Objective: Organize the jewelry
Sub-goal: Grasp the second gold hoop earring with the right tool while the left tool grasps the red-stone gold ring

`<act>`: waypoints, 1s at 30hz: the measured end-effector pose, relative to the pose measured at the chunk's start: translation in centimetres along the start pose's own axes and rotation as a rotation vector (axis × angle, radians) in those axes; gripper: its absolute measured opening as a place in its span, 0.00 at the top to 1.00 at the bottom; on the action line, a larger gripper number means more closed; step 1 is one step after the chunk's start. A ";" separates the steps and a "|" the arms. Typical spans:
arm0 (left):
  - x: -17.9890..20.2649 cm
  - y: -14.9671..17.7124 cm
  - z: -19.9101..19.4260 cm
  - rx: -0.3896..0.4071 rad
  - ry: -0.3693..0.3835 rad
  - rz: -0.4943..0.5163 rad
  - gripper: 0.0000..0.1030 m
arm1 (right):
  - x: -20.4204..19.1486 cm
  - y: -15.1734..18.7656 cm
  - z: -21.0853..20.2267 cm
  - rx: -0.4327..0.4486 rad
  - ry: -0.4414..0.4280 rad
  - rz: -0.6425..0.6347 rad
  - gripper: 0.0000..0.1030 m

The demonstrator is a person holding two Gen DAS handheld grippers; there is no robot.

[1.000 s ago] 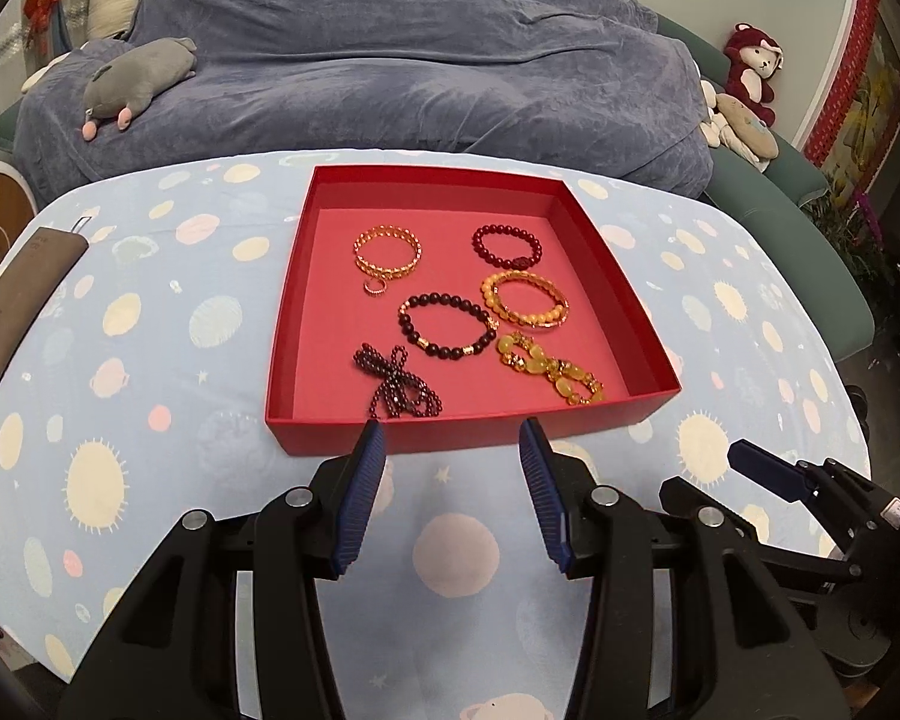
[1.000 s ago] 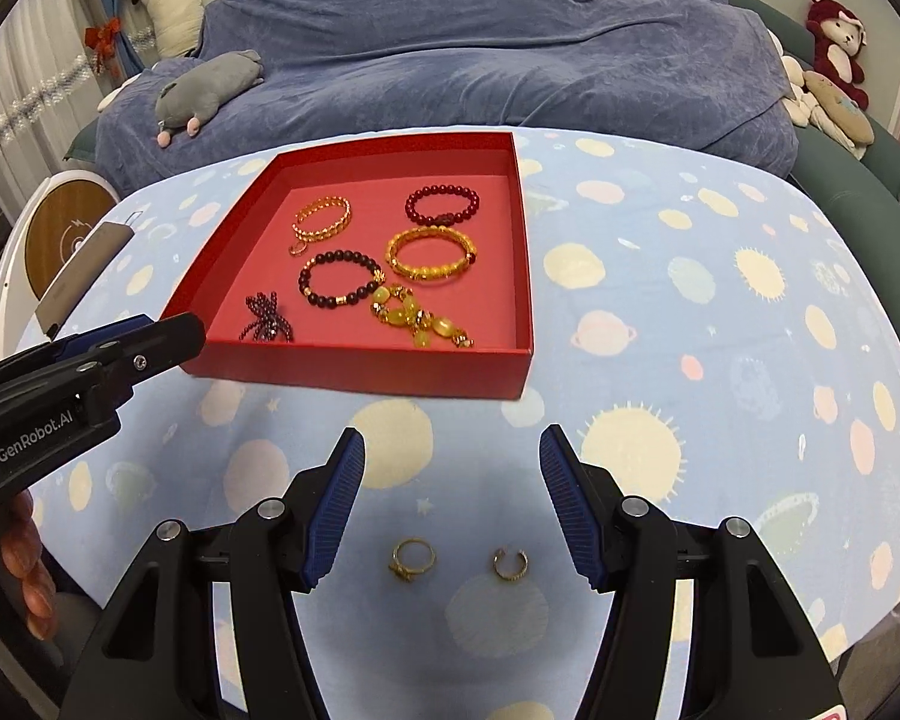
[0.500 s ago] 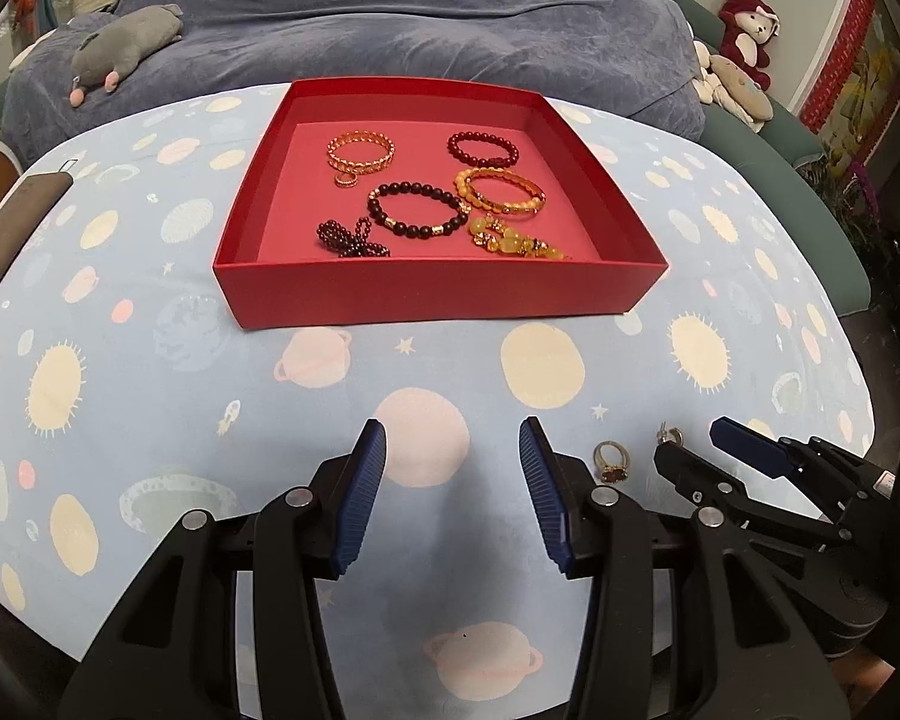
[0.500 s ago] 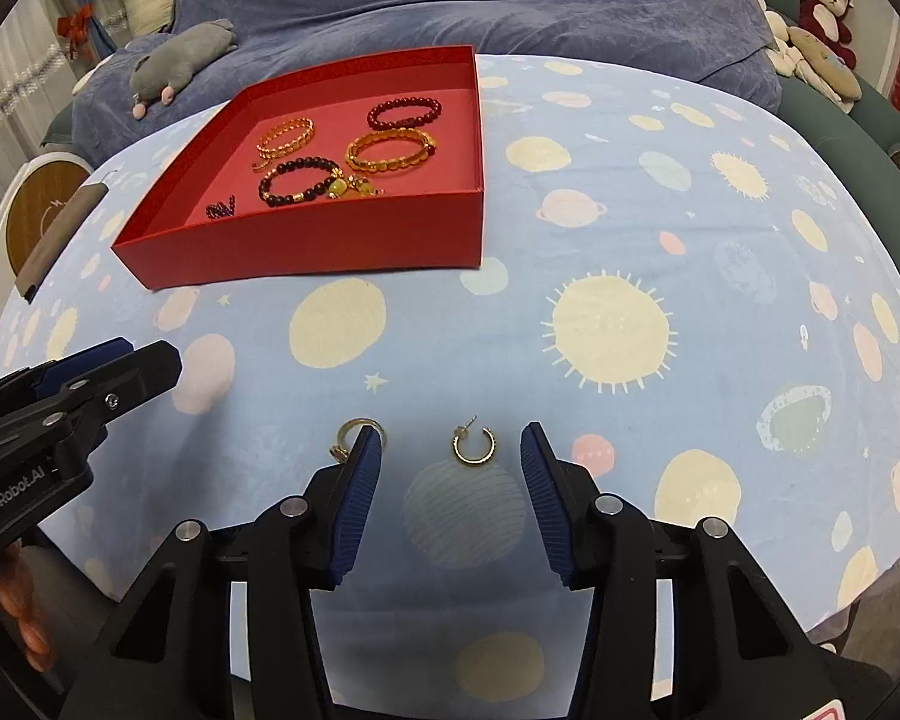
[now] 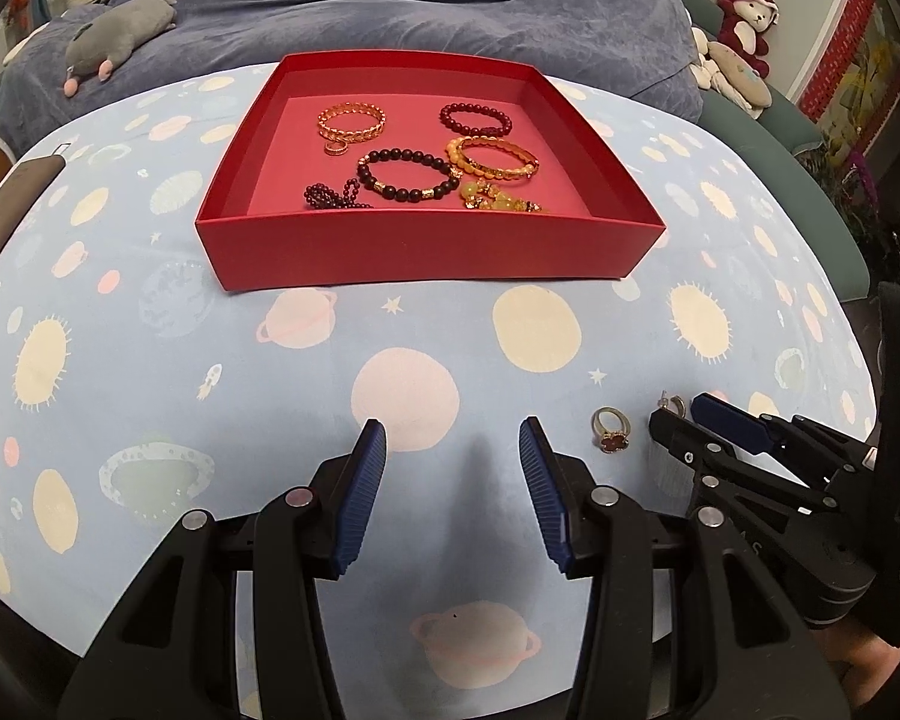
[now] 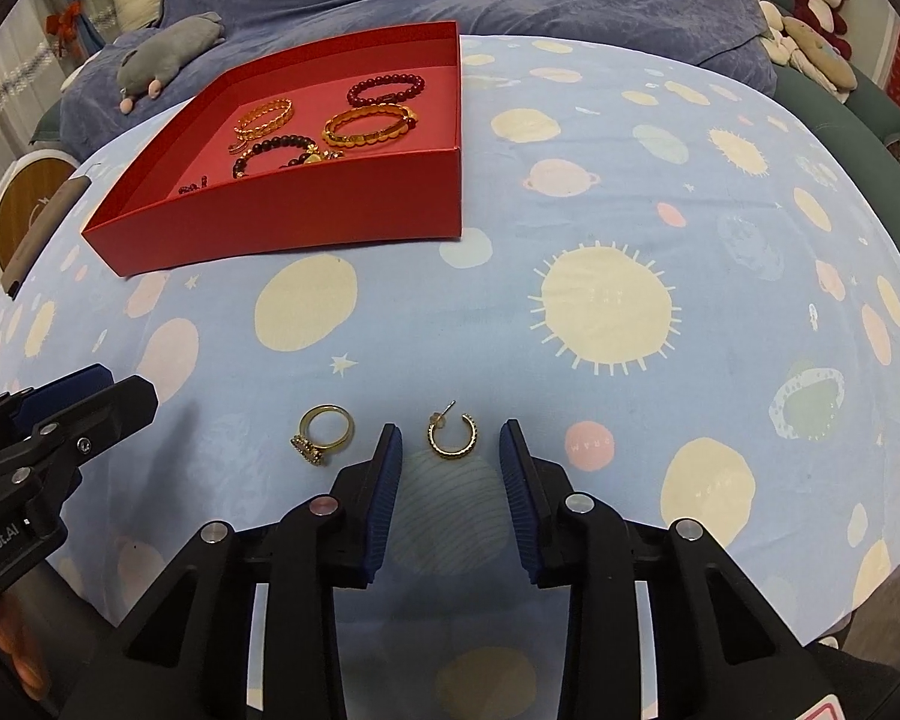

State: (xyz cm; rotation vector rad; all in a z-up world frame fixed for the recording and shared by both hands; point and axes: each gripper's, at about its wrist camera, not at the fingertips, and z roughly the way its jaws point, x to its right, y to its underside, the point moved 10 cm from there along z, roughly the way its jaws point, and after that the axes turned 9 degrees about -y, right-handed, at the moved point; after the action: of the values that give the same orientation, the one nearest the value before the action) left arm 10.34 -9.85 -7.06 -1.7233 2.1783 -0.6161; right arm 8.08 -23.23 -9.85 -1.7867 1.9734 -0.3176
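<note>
Jewelry mostly lies gathered in the red tray [image 6: 306,222]; a gold hoop earring [image 6: 452,434] and a ring [image 6: 323,433] lie loose on the tablecloth [image 6: 606,192]; the right gripper [image 6: 450,450] brackets the earring, jaws parted, seemingly to pinch it; the left gripper [image 5: 453,456] waits, spread and empty.

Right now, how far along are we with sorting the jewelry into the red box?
Mostly done: the bracelets and beaded pieces already lie in the red box. In hand: nothing is gripped, but the open right gripper brackets the gold hoop earring on the tablecloth. Left: that earring and the gold ring beside it still need boxing. The left gripper is open and empty.
</note>
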 end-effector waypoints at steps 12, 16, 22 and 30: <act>0.4 0.3 0.2 -0.010 0.003 0.007 0.57 | 0.1 -0.2 0.0 0.014 -0.005 0.003 0.85; 0.7 0.4 0.1 -0.012 0.011 0.006 0.57 | 0.2 -0.1 -0.2 0.014 -0.010 0.011 0.85; 2.0 0.4 -0.2 -0.016 0.050 0.015 0.57 | 0.7 0.2 -0.7 0.017 -0.014 0.040 0.85; 5.4 0.5 -0.1 -0.014 0.084 0.067 0.51 | 1.5 0.3 -1.7 0.029 -0.008 0.063 0.85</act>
State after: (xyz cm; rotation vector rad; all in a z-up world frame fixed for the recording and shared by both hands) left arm 8.60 -15.01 -7.06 -1.6522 2.2928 -0.6691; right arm 6.94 -24.94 -8.72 -1.7014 2.0050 -0.3157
